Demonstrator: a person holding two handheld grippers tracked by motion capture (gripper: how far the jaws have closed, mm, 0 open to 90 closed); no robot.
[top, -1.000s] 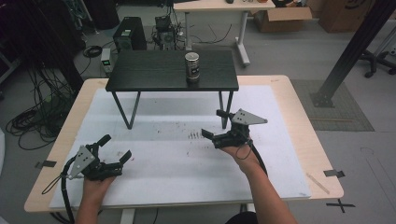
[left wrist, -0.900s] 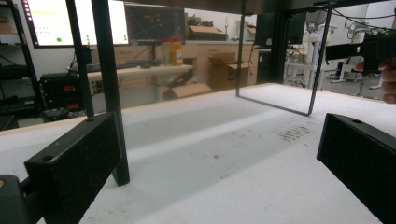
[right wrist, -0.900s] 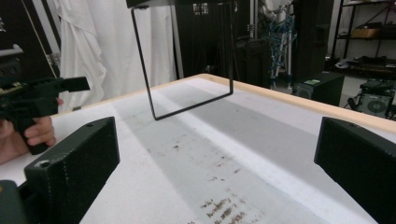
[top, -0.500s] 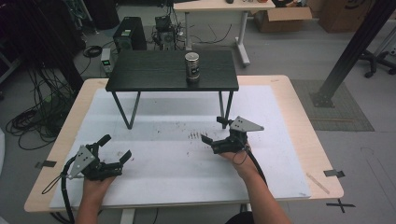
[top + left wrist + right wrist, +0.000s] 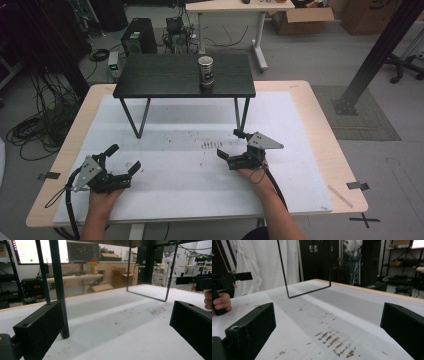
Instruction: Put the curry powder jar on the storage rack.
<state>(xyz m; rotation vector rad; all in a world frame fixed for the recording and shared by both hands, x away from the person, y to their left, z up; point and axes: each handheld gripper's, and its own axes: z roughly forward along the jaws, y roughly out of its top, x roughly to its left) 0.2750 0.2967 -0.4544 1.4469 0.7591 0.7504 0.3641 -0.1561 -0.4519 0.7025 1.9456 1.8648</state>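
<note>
The left gripper point(image 5: 125, 160) has its jaws spread wide around nothing, low at the near left of the white table point(image 5: 300, 125); the right gripper point(image 5: 231, 145) likewise gapes empty, right of centre beside dark smudges point(image 5: 212, 145); a metal can point(image 5: 205, 71) stands on the small black table point(image 5: 165, 75) at the far side.

I can read no text here. The can point(image 5: 205, 71) on the small black table point(image 5: 165, 80) carries a label too small to make out, and the monitors point(image 5: 27, 250) beyond my left gripper show only glare and blurred marks. The cardboard boxes point(image 5: 303, 19) on the floor bear nothing legible.
</note>
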